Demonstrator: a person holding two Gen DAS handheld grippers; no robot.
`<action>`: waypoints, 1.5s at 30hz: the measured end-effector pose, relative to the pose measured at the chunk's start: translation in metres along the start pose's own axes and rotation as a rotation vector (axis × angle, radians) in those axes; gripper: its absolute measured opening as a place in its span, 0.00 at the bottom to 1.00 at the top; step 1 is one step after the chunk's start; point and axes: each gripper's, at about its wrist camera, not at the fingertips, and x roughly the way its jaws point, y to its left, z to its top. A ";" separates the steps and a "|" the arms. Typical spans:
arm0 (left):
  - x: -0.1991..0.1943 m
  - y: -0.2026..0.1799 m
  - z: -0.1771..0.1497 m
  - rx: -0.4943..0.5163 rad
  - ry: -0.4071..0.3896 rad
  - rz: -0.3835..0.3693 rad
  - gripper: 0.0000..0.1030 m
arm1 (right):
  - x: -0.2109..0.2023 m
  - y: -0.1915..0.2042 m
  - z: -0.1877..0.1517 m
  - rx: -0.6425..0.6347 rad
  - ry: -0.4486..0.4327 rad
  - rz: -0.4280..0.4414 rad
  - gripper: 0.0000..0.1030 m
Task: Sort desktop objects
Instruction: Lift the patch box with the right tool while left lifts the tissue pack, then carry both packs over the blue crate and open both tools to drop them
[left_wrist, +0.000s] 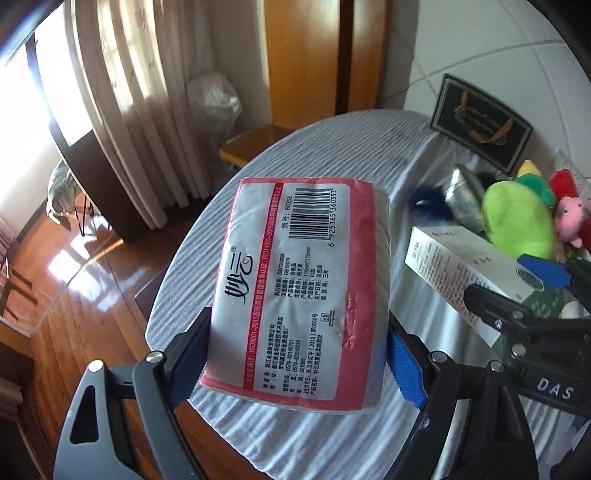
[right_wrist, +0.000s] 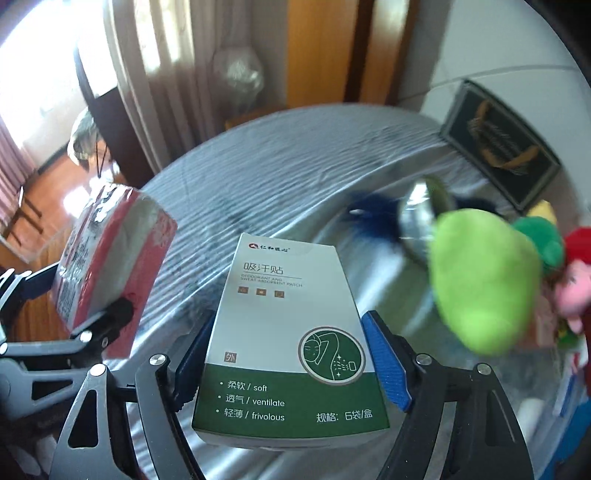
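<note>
Striped tablecloth (left_wrist: 332, 155) over round table, left gripper (left_wrist: 295, 354) clamped on tissue pack (left_wrist: 299, 280), right gripper (right_wrist: 288, 358) clamped on patch box (right_wrist: 288, 332), plush toys (right_wrist: 487, 280) near right edge.

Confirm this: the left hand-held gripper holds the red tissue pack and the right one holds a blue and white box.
Not quite. The box in the right hand-held gripper is green and white, per the right wrist view. The left hand-held gripper does hold the red tissue pack.

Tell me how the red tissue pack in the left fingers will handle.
The tissue pack is probably soft and light: its plastic wrap wrinkles near the left gripper. The glossy film may slip, so it could sag or twist if the grip loosens.
</note>
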 end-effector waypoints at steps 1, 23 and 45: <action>-0.012 -0.008 0.000 0.011 -0.020 -0.010 0.83 | -0.011 -0.006 -0.003 0.015 -0.013 0.001 0.76; -0.214 -0.221 -0.029 0.378 -0.304 -0.382 0.83 | -0.293 -0.167 -0.167 0.363 -0.396 -0.366 0.76; -0.329 -0.321 -0.095 0.615 -0.389 -0.707 0.83 | -0.447 -0.195 -0.295 0.647 -0.484 -0.724 0.76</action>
